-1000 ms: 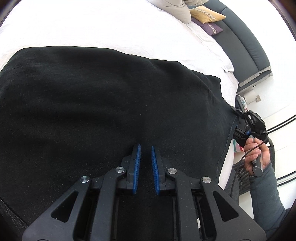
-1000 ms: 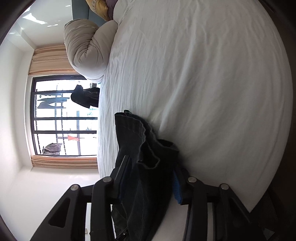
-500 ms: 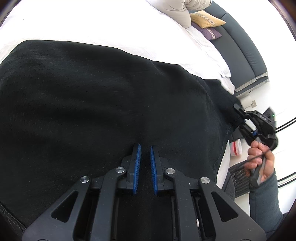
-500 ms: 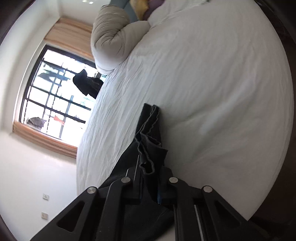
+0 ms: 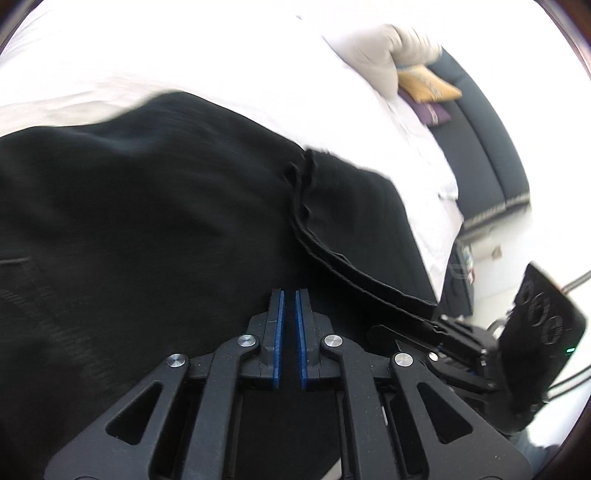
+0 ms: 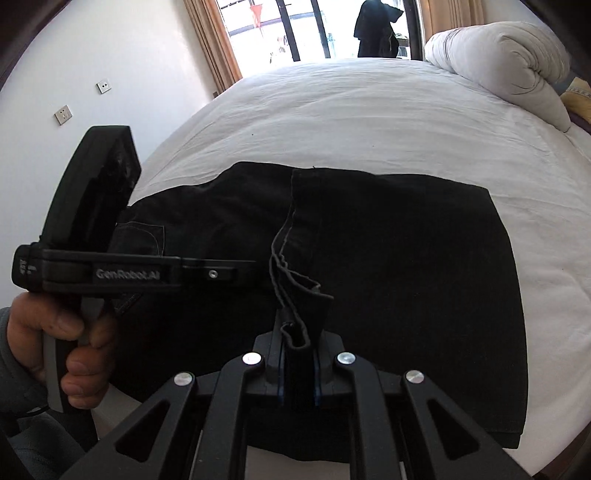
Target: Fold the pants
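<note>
While the right tool [image 6: 297,369] sits at the bottom centre of its view, its two blue-padded fingers pinch a bunched hem of the pants [image 6: 369,258], which rises between them. One pair of black pants lies on the bed [image 6: 351,122], filling the middle of the frame, with the folded-over hem edge running from the tool up toward the centre. At the left of that view the left tool [image 6: 236,274] reaches sideways over the pants, its handle gripped by a hand [image 6: 62,347]. From its own camera, the left tool [image 5: 289,332] shows two fingers nearly pressed together with a thin gap between the pads; whether cloth is caught there cannot be told. Pants [image 5: 147,221] spread beneath and ahead of it. Farther off, one rolled duvet [image 6: 509,66] lies at the upper right, and one window [image 6: 317,26] stands at the top.
</note>
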### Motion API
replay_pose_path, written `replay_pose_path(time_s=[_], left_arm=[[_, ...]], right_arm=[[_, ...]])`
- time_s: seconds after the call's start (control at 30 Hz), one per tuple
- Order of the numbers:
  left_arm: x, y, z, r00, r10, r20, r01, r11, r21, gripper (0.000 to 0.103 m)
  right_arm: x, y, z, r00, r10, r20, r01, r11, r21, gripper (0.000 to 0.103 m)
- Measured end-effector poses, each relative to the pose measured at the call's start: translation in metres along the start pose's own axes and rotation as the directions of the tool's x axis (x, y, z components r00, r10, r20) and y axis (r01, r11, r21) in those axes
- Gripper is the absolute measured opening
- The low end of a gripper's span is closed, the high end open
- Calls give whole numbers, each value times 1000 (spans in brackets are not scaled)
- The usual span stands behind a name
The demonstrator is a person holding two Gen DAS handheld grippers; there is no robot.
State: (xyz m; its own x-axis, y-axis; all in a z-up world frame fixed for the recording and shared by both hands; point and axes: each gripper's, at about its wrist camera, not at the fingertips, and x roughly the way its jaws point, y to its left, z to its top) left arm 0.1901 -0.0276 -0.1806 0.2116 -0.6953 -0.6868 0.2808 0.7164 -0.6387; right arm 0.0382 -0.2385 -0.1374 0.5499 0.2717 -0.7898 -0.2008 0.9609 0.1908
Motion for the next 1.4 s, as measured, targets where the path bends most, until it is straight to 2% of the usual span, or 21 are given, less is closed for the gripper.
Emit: replay_pose_path(time_s=[0.17, 0.23, 0.27, 0.3, 0.33, 0.37, 0.5, 0.57, 0.6, 0.63, 0.67, 0.7, 0.73, 0.8, 1.07, 1.4], left_arm=[[-14, 25, 4, 991, -134, 13, 134, 977, -164, 7], [-13, 25, 5, 983, -185, 9, 183, 964, -191, 16], [-12, 25, 5, 977, -215, 12, 212, 956, -204, 30], [-12, 27, 6, 971, -241, 16, 238, 945, -223, 63], [-13, 29, 5, 965, -259, 30, 258, 934, -245, 77], [-16, 31, 4, 960, -274, 52, 278, 925, -257, 83], [-24, 38, 10, 954, -294, 57, 298, 912, -282, 83], [-27, 39, 12, 955, -291, 57, 295, 913, -281, 82], [-28, 38, 12, 960, -276, 50, 279, 920, -275, 77], [-31, 42, 13, 964, -262, 44, 264, 925, -273, 68], [-33, 45, 14, 967, -251, 33, 250, 929, -274, 42], [-31, 47, 8, 972, -236, 19, 232, 932, -278, 22], [-32, 50, 7, 977, -214, 12, 209, 937, -281, 21], [-37, 55, 6, 981, -194, 6, 189, 943, -274, 10], [-60, 56, -8, 992, -128, 16, 129, 970, -206, 6], [-70, 67, -18, 995, -100, 22, 102, 971, -215, 6]], right_arm=[[-3, 18, 1, 996, -80, 26, 82, 993, -81, 12], [-3, 30, -2, 992, -119, 38, 124, 983, -139, 12], [-3, 36, -3, 990, -135, 44, 140, 975, -170, 12], [-3, 43, -5, 988, -146, 48, 153, 968, -199, 12], [-3, 51, -5, 987, -155, 49, 162, 961, -224, 12], [-3, 57, -7, 985, -163, 51, 171, 954, -247, 12], [-2, 76, -14, 983, -178, 56, 186, 932, -312, 12], [-2, 87, -17, 980, -187, 65, 198, 917, -345, 12], [-1, 92, -16, 979, -192, 65, 203, 910, -362, 12], [0, 99, -17, 978, -198, 69, 209, 903, -376, 12], [1, 103, -17, 976, -207, 71, 218, 898, -382, 12], [2, 105, -17, 974, -214, 69, 224, 897, -381, 12], [4, 106, -16, 974, -217, 67, 226, 898, -377, 12], [4, 107, -16, 974, -216, 68, 225, 900, -372, 12], [3, 122, -18, 978, -196, 74, 209, 879, -430, 12], [4, 139, -27, 982, -175, 70, 186, 845, -501, 12]])
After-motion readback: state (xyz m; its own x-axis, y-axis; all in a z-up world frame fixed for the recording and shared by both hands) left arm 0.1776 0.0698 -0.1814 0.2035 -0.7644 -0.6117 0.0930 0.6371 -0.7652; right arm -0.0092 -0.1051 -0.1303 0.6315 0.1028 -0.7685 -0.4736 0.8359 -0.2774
